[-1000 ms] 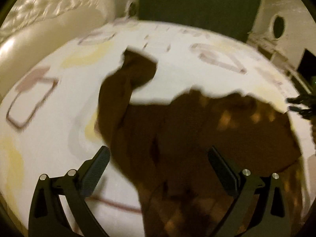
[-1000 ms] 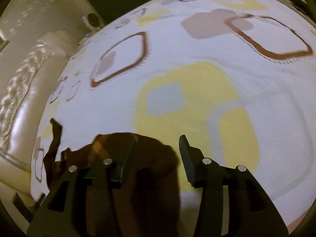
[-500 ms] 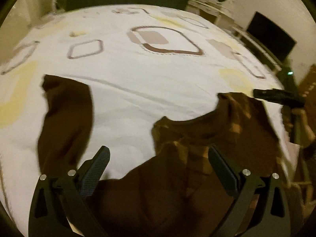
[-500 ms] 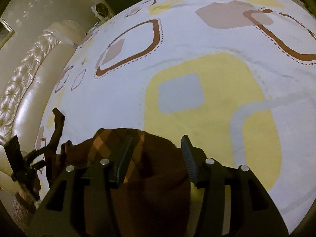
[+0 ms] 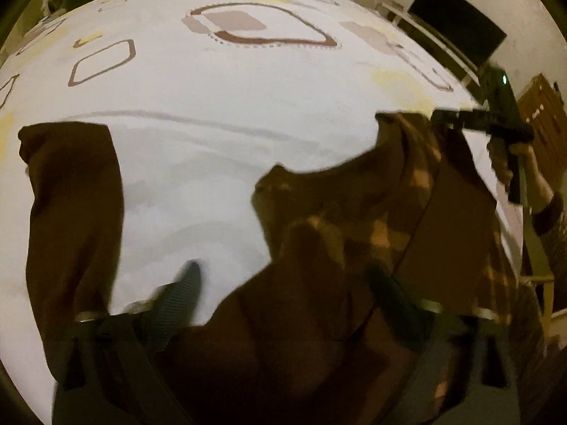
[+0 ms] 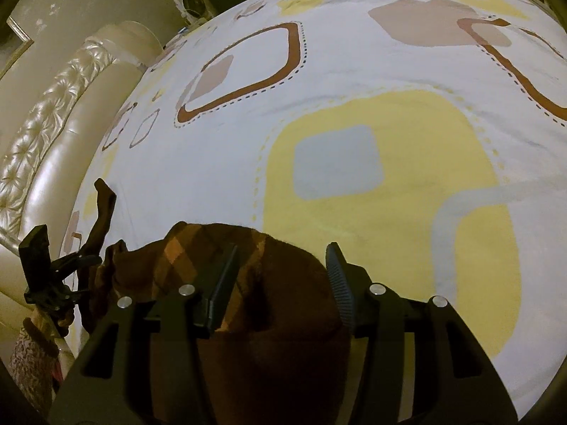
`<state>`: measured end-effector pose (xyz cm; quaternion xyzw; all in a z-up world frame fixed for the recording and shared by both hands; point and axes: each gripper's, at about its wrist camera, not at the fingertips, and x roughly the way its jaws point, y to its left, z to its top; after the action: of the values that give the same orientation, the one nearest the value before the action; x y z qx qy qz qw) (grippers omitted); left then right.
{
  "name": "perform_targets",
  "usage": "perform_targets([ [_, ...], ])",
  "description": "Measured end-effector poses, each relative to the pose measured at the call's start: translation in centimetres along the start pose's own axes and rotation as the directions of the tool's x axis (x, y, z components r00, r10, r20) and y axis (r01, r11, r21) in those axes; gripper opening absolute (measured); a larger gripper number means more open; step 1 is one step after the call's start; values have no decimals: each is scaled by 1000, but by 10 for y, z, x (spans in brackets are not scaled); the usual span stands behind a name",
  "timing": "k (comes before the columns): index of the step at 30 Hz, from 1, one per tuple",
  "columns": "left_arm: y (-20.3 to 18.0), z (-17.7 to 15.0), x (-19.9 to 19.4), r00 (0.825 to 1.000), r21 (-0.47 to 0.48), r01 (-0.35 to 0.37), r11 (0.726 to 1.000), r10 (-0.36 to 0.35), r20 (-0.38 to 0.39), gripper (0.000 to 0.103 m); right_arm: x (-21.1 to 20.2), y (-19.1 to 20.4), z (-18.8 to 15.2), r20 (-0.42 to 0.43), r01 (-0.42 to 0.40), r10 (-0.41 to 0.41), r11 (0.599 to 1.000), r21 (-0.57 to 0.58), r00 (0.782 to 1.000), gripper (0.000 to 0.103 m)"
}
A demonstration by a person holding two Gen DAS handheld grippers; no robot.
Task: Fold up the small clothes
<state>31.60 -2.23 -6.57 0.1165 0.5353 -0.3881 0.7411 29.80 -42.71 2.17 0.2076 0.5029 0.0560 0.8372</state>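
Brown garment (image 6: 283,301) between right tool's (image 6: 281,276) half-open fingers, likewise under closing left tool (image 5: 283,283); dark screen (image 5: 457,24) only leftward.

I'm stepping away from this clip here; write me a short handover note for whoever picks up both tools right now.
Left tool: jaws closing, brown garment between them near its edge; picture blurred, grip not confirmed.
Right tool: jaws part open astride a raised bunch of the same garment; the pads do not visibly press it.
Garment: spread on the patterned bedsheet, one sleeve lying out flat to the left in the left wrist view.
Done: garment laid out, both tools at it.
Left: secure both grips, then make the folds; no finished fold shows yet.
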Motion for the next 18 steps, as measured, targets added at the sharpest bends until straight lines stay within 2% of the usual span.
perform_targets([
  [1, 1, -3, 1, 1000, 4, -21, 1000, 21, -19, 40, 0, -1, 1, 0, -4, 4, 1000, -1, 1000, 50],
  [2, 3, -4, 2, 999, -4, -25, 1000, 25, -20, 39, 1, -1, 1, -2, -8, 8, 1000, -2, 1000, 50],
  [4, 3, -7, -1, 1000, -10, -11, 1000, 11, -12, 23, 3, -1, 1, -11, -9, 9, 1000, -7, 1000, 52],
  [6, 3, -9, -5, 1000, -13, -20, 1000, 20, 0, 19, 6, -1, -1, -21, -5, 5, 1000, -9, 1000, 52],
  [7, 4, -10, -7, 1000, -16, -29, 999, 29, 7, 14, 7, -1, -2, -29, -6, 6, 1000, -11, 1000, 52],
  [9, 9, -14, -10, 997, -36, -70, 997, 71, 23, 11, 10, 1, -4, -48, -9, 8, 1000, -26, 999, 52],
  [11, 17, -18, -13, 993, -82, -111, 991, 114, 41, 11, 12, 4, -5, -54, 29, -32, 998, -55, 998, 39],
  [13, 23, -22, -18, 986, -120, -143, 982, 152, 63, 10, 13, 5, -7, -65, 69, -74, 994, -86, 995, 11],
  [15, 33, -32, -25, 980, -169, -157, 973, 174, 91, 10, 12, 2, -7, -64, 64, -69, 995, -77, 996, 6],
  [18, 44, -42, -28, 975, -233, -168, 958, 196, 106, 10, 7, -3, -8, -27, 81, -82, 995, -52, 996, 4],
])
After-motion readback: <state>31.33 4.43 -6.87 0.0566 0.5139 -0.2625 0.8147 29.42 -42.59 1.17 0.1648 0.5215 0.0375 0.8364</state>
